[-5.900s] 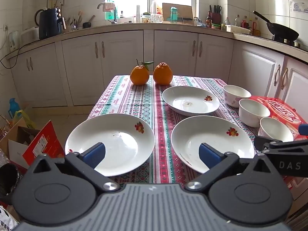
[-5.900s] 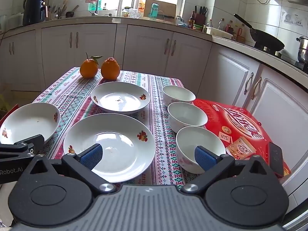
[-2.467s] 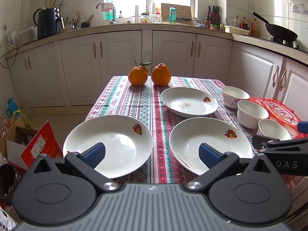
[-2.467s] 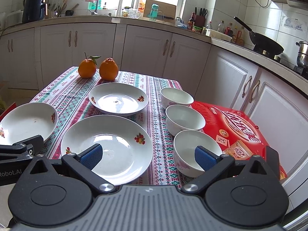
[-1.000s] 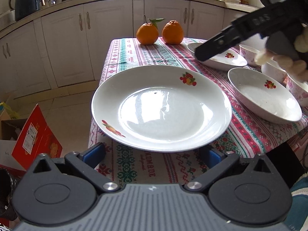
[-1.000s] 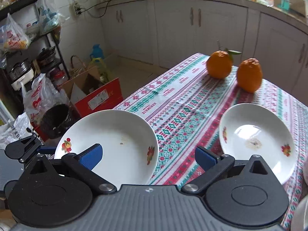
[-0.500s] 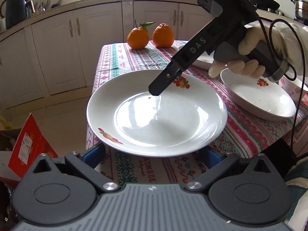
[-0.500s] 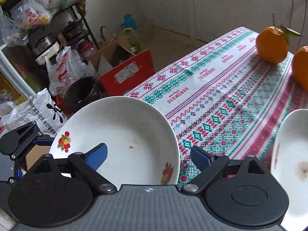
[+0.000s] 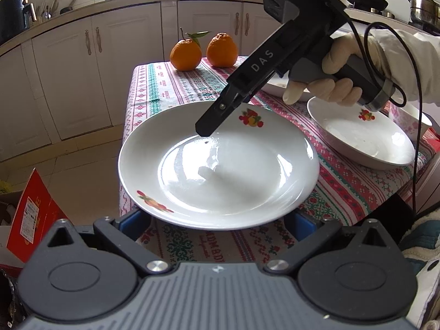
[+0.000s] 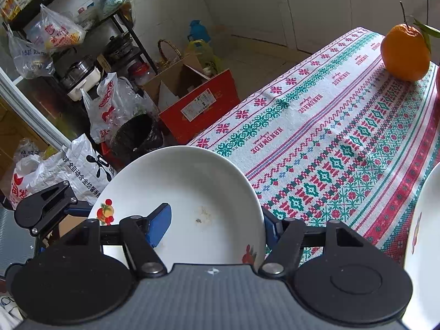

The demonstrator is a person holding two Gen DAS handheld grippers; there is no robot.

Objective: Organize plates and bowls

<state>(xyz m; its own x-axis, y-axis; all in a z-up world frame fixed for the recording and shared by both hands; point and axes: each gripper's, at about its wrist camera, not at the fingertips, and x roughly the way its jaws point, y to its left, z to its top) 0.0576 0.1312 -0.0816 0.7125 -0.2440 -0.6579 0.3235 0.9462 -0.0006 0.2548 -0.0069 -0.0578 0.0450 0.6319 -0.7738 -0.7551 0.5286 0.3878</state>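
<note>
A counter [image 9: 154,88] draped in a red, green and white patterned cloth fills both views, with white cabinets behind it in the left wrist view. In the right wrist view, cluttered shelves, plastic bags and a red cardboard box [image 10: 198,107] stand on the floor off the counter's left edge.

The largest dish, a white plate with fruit motifs [image 9: 220,165], sits at the near left corner of the counter, its near rim overhanging the edge. To its right lies a second white plate [image 9: 360,137], and at the far right a floral bowl [image 9: 407,115] shows partly behind it. Two oranges [image 9: 203,52] stand side by side at the far end of the counter.

The left claw [image 9: 217,224] is spread wide, its blue pads either side of and just under the near rim of the large plate, not pressing on it. The right claw [image 10: 217,227], held in a gloved hand [image 9: 330,82], reaches from the right with one blue finger [image 10: 159,224] over the inside of the plate [image 10: 192,206] and the other outside its right rim; the jaws straddle the rim but I cannot tell whether they have clamped it.
</note>
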